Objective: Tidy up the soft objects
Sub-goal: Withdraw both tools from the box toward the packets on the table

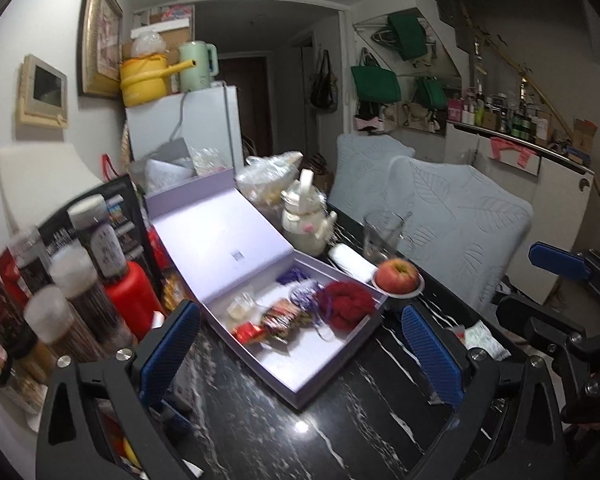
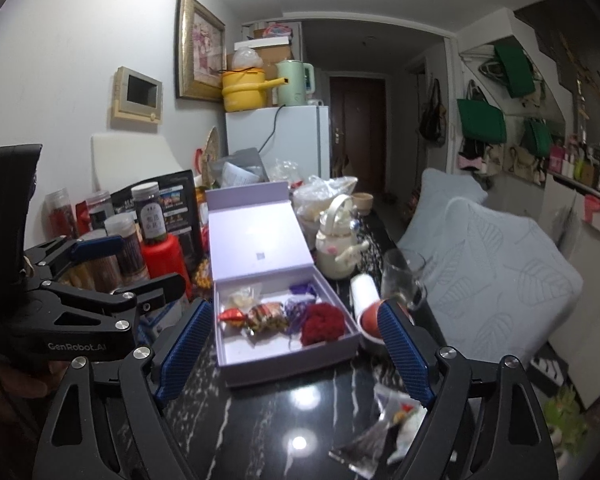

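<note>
Right now both tools hang spread and empty over the dark marble table [image 2: 260, 420]: left gripper [image 1: 300, 352], right gripper [image 2: 296, 352]. Beyond them the open lilac box [image 2: 236, 364] holds a red knitted piece [image 2: 324, 324] beside wrapped sweets [image 2: 266, 318]; an apple [image 1: 398, 276] sits nearby.

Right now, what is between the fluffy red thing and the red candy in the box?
A shiny striped wrapped sweet and purple ribbon lie between the fluffy red thing and the red candy, seen in the right wrist view.
</note>
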`<state>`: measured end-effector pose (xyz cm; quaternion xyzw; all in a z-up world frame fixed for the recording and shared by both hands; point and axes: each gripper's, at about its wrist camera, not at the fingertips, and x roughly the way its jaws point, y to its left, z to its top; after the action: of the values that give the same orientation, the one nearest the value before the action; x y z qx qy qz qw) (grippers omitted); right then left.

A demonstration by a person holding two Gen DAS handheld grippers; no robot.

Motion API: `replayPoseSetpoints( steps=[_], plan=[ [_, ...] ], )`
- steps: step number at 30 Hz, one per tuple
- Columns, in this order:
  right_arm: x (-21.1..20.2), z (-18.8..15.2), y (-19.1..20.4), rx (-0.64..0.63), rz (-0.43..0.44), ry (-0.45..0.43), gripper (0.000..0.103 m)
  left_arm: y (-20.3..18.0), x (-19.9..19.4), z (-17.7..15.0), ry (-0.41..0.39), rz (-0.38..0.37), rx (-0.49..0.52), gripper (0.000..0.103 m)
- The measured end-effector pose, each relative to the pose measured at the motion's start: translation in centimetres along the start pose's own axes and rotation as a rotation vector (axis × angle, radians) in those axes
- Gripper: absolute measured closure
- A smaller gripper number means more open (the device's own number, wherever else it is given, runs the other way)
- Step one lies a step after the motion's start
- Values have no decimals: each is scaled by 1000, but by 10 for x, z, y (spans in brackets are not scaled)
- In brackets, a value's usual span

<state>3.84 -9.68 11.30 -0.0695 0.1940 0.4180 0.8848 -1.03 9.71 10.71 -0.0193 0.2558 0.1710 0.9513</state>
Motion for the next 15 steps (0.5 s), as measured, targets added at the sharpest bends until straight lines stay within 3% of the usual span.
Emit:
replayPoseSetpoints(
  steps=[15],
  plan=[
    [-12, -73, -19, 76, -97, 76, 17, -39, 27, -53, 125, -143, 44, 0]
  ],
)
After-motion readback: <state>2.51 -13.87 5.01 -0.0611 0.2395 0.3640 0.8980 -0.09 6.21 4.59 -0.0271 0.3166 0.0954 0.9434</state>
